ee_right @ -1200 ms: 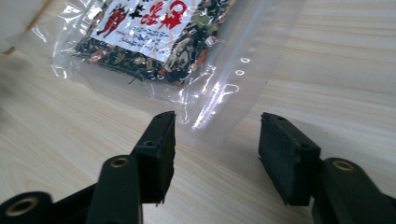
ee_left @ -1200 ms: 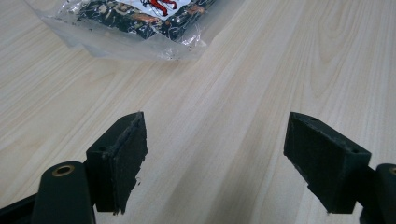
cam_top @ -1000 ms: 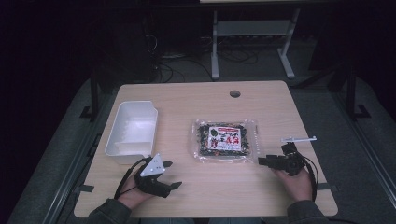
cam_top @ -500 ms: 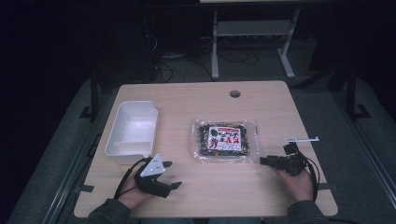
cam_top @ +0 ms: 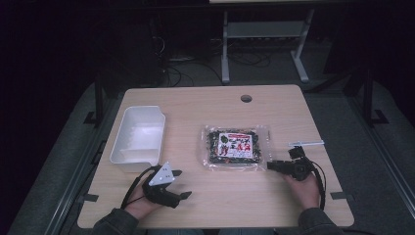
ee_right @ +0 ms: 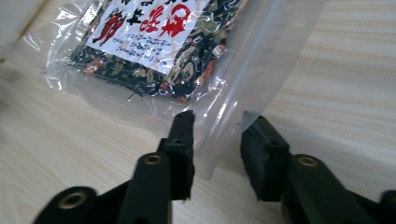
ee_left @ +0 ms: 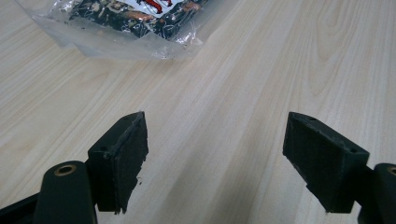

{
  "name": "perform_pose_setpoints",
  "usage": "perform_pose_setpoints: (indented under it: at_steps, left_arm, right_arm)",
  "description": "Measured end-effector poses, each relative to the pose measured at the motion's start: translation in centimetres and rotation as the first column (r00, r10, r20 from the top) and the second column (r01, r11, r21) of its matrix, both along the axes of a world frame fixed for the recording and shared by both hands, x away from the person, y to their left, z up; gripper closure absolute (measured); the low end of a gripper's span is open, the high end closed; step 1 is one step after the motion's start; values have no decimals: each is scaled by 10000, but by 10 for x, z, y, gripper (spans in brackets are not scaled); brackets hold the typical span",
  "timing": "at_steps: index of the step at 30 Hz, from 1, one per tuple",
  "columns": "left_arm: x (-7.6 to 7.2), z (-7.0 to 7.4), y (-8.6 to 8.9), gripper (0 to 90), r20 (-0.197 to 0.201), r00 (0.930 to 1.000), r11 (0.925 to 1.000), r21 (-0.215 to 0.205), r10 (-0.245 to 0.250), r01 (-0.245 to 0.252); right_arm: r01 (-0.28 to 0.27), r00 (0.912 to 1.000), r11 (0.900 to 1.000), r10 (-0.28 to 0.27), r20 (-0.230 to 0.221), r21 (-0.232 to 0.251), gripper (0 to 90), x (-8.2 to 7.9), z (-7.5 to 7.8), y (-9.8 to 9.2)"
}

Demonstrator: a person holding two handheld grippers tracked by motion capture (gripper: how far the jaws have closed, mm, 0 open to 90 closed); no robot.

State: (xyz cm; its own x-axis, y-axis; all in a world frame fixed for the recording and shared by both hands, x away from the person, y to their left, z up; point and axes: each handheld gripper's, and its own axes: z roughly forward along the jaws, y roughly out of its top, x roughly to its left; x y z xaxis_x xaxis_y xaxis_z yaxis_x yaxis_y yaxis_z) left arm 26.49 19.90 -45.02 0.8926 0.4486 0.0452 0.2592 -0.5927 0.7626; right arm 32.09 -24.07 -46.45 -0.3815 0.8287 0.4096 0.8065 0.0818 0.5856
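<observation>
Near the bench's middle lies the clear food packet [cam_top: 237, 147], flat, not yet lifted. Right gripper [ee_right: 215, 133] has just been closing, jaws straddling its corner flap (pads not pressing). Left gripper [cam_top: 177, 184] gapes empty beside the white tray [cam_top: 119, 155].

- A light wooden table [cam_top: 205, 205] with a round cable hole [cam_top: 246, 98] near its far edge
- Grey carpeted floor [cam_top: 63, 161] on both sides of the table, with dark tape strips at its near corners
- Beyond the far edge, a metal stand [cam_top: 264, 34] with pale legs and loose cables [cam_top: 186, 63] on the floor
- The back of the room lies in darkness; light falls mainly on the tabletop
</observation>
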Motion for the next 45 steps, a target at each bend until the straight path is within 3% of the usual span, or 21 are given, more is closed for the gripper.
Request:
perform_pose_setpoints:
  at_steps: [4, 11, 18, 19, 21, 22, 23, 24, 26, 28, 29, 30, 31, 32, 33, 34, 37, 38, 40, 43, 45]
  left_arm:
    - [0, 0, -2, 219, -6, 10000, 10000, 55, -78, 78]
    - [2, 3, 0, 225, -37, 10000, 9998, -187, 32, -32]
    - [6, 13, -3, 226, 28, 10000, 9981, -622, 45, -43]
    - [7, 15, -4, 226, 7, 10000, 9974, -714, 39, -39]
    - [9, 17, -5, 226, 57, 10000, 9968, -801, 78, -73]
    - [11, 18, -6, 220, 74, 9999, 9963, -848, 125, -118]
    - [13, 19, -7, 220, 34, 9998, 9958, -892, 205, -201]
    - [17, 20, -7, 200, 5, 9995, 9951, -938, 312, -310]
    - [20, 21, -7, 199, -59, 9994, 9942, -1016, 348, -352]
    - [24, 22, -9, 195, -199, 9993, 9935, -1080, 332, -351]
    - [30, 22, -12, 189, -358, 9990, 9915, -1263, 273, -317]
    - [30, 22, -12, 189, -358, 9990, 9915, -1263, 273, -317]
    - [33, 23, -14, 187, -484, 9986, 9907, -1331, 218, -281]
    - [37, 23, -18, 183, -579, 9981, 9896, -1405, 218, -297]
    - [37, 23, -18, 178, -579, 9981, 9896, -1405, 218, -297]
    - [40, 22, -20, 169, -640, 9978, 9883, -1499, 187, -282]
    - [46, 20, -25, 168, -954, 9954, 9841, -1761, 73, -241]
    - [48, 18, -27, 168, -1124, 9937, 9831, -1822, -21, -186]
    - [53, 13, -31, 211, -1710, 9841, 9802, -1976, -472, 127]
    - [54, 11, -32, 321, -2119, 9735, 9754, -2170, -855, 384]
    - [52, 11, -32, 377, -2176, 9710, 9796, -1927, -985, 562]
  right_arm:
    - [-167, 9997, 9980, 155, 187, 611, 860, 0, 0, -5]
    - [-1040, 9920, 9940, 1013, 751, 331, 898, -3, 16, -8]
    - [-2358, 9633, 9700, 2253, 1461, 590, 900, -8, 43, -12]
    - [-2936, 9435, 9545, 2807, 1760, 518, 900, -9, 55, -10]
    - [-3190, 9340, 9462, 3041, 1875, 541, 900, -10, 60, -9]
    - [-3669, 9127, 9296, 3525, 2067, 350, 900, -11, 72, -7]
    - [-3669, 9127, 9296, 3525, 2067, 350, 900, -11, 72, -7]
    - [-4200, 8840, 9074, 4058, 2322, 131, 900, -13, 84, -4]
    - [-4364, 8739, 8997, 4216, 2419, 83, 900, -14, 88, -3]
    - [-4888, 8408, 8724, 4721, 2649, -35, 900, -16, 100, -2]
    - [-5273, 8130, 8496, 5084, 2838, -115, 900, -17, 110, -1]
    - [-5273, 8130, 8496, 5084, 2838, -115, 900, -17, 110, -1]
    - [-5506, 7917, 8343, 5326, 2993, -280, 900, -18, 119, 0]
    - [-5632, 7815, 8257, 5445, 3046, -310, 900, -18, 122, 0]
    - [-5632, 7815, 8257, 5445, 3046, -310, 900, -18, 122, 0]
    - [-5890, 7595, 8074, 5680, 3170, -354, 900, -19, 129, 2]
    - [-6106, 7392, 7911, 5860, 3320, -370, 900, -19, 134, 4]
    - [-6106, 7392, 7911, 5860, 3320, -370, 900, -19, 134, 4]
    - [-6244, 7263, 7806, 5934, 3470, -281, 900, -18, 136, 7]
    - [-6232, 7251, 7815, 5910, 3536, -282, 900, -16, 136, 9]
    - [-6032, 7392, 7969, 5747, 3510, -344, 900, -14, 135, 12]
